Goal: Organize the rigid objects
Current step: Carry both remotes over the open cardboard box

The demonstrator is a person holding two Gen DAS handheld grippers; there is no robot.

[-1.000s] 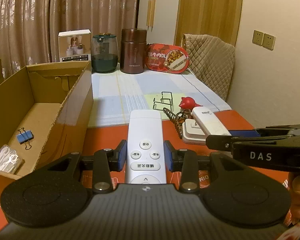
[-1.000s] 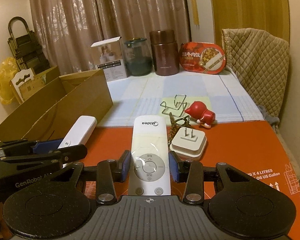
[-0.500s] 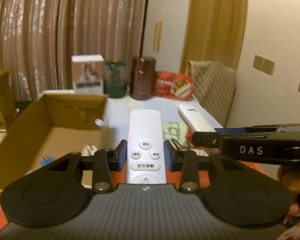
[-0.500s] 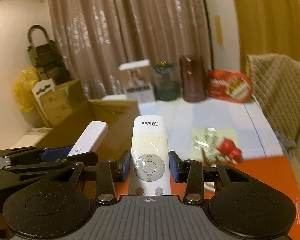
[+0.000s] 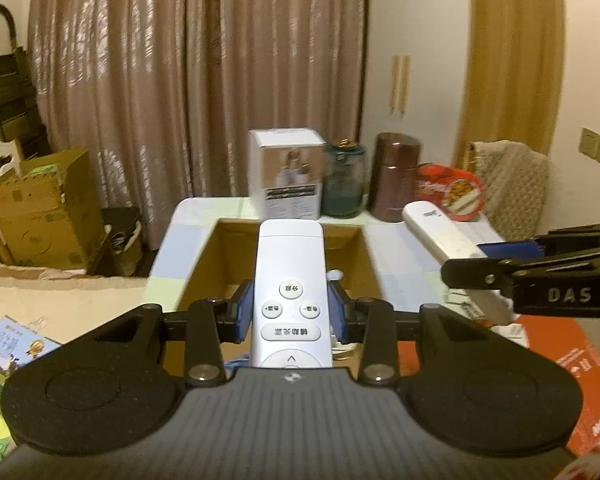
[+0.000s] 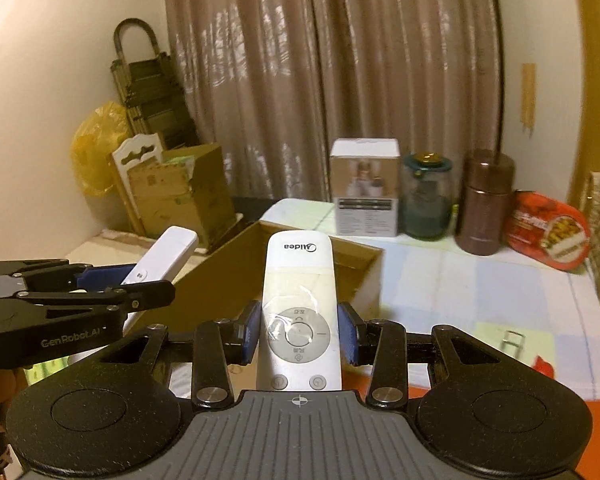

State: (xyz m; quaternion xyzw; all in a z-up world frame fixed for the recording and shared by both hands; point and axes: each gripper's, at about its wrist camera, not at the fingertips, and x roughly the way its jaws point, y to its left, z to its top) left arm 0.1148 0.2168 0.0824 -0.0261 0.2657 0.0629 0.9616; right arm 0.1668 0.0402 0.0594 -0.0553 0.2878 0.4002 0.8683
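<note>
Both remotes are up in the air! The left hand-held gripper (image 5: 291, 316) pinches a white remote with small round buttons (image 5: 290, 292), its far end hanging over the open cardboard box (image 5: 366, 256). The right hand-held gripper (image 6: 299, 334) clamps the white Midea remote (image 6: 299, 304), also poised above that box's near rim. Along the counter's (image 6: 472, 280) far edge stand a white carton (image 6: 365, 188), a glass jar (image 6: 427, 196) and a brown flask (image 6: 485, 208).

I see a smooth white plastic remote with round buttons (image 5: 290, 280), a glossier white plastic Midea remote (image 6: 299, 280), a matt brown corrugated cardboard box (image 6: 356, 264), and a shiny brown metal canister (image 6: 485, 208).
</note>
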